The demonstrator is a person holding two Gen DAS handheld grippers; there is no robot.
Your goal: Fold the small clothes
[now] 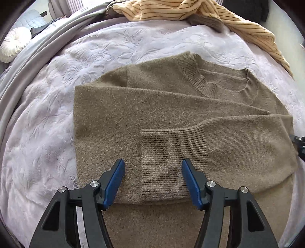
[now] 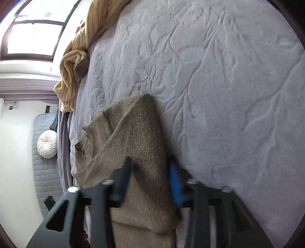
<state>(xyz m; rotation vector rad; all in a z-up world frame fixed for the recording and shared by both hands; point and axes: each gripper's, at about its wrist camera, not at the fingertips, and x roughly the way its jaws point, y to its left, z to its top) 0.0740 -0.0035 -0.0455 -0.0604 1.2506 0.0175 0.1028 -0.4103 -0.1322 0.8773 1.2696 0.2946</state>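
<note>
Lying flat on the pale embossed bedspread (image 1: 47, 114) was a brown sweater (image 1: 171, 114), neck hole toward the far side, left sleeve folded across the chest and right sleeve folded in below it. The ribbed cuff (image 1: 171, 162) of that sleeve ended near the middle of the body. The left gripper (image 1: 152, 164) hovered over the cuff with its blue pads (image 1: 114, 183) well apart, one on each side of the ribbing, nothing pinched. At the right edge of the left wrist view a dark bit of the other tool showed, just beside the sweater's right side.

In the right wrist view, the right gripper (image 2: 150, 162) looked blurred. A thick folded edge of the sweater (image 2: 137, 133) ran between its fingers (image 2: 175, 183), and the fingers looked closed on that fabric. The sweater's edge rose off the bedspread (image 2: 228, 95) there.

A tan striped garment (image 1: 190, 11) lay crumpled at the far edge of the bed, touching a dark grey-brown piece (image 1: 209, 22). A grey blanket (image 1: 28, 66) ran along the left side. A round white cushion (image 1: 13, 43) sat far left, off the bed. A window (image 2: 32, 38) showed in the right wrist view.
</note>
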